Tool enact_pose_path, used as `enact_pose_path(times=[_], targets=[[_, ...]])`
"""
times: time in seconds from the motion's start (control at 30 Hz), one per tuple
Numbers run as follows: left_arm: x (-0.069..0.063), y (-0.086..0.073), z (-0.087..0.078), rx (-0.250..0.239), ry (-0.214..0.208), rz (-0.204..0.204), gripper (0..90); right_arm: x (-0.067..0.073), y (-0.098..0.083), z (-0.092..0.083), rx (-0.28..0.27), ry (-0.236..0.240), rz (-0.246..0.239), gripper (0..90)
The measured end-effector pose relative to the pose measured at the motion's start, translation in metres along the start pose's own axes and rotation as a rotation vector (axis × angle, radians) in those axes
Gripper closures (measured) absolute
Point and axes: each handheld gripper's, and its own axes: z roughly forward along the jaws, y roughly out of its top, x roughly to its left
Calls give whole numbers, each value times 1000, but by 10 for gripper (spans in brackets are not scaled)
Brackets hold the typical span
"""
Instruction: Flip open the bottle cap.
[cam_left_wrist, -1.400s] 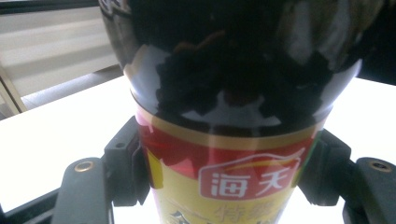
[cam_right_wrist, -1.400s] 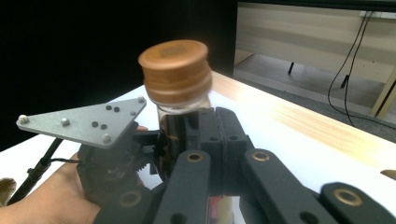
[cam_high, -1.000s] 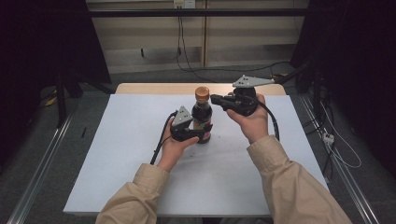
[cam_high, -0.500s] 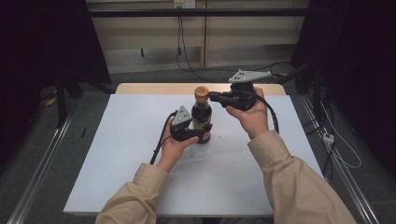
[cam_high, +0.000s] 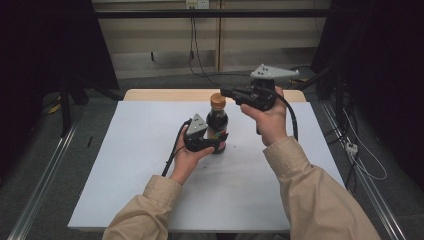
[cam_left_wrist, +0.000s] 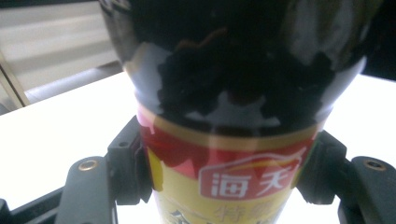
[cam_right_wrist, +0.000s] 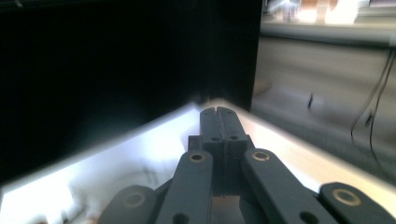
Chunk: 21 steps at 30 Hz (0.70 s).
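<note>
A dark sauce bottle (cam_high: 217, 122) with a tan cap and a red-and-yellow label (cam_left_wrist: 224, 179) stands upright on the white table (cam_high: 130, 165). My left gripper (cam_high: 214, 144) is shut on its lower body, with a pad pressing on each side of the label. My right gripper (cam_high: 225, 92) is held in the air just right of the bottle's cap and points left at it. In the right gripper view its jaws (cam_right_wrist: 218, 116) are pressed together with nothing between them.
The white table top reaches to a wooden edge (cam_high: 165, 94) at the back. Metal rails (cam_high: 40, 180) run along both sides on the floor. Cables (cam_high: 365, 160) lie on the floor at the right, and dark curtains hang at both sides.
My right gripper has risen a little beside the bottle's cap. The left gripper and the bottle have stayed in place.
</note>
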Motion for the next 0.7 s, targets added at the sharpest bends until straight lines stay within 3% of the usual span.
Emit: enact_pose_path(times=[0.03, 0.07, 0.17, 0.3, 0.37, 0.7], targets=[[-2, 1, 2, -2, 7, 1, 319, 9, 10, 2, 31, -29, -73, 900], [-1, 2, 1, 9, 14, 5, 318, 16, 18, 4, 53, -32, -108, 900], [8, -1, -4, 11, -20, -53, 316, 21, 25, 2, 71, -49, -137, 900], [3, 1, -3, 16, -12, -17, 314, 5, 5, -3, 92, -75, -87, 900], [5, -1, -3, 7, -15, -36, 314, -2, -5, -4, 95, -75, -61, 900], [5, -1, -3, 7, -3, -33, 311, -8, -29, -4, 146, -73, -45, 900]])
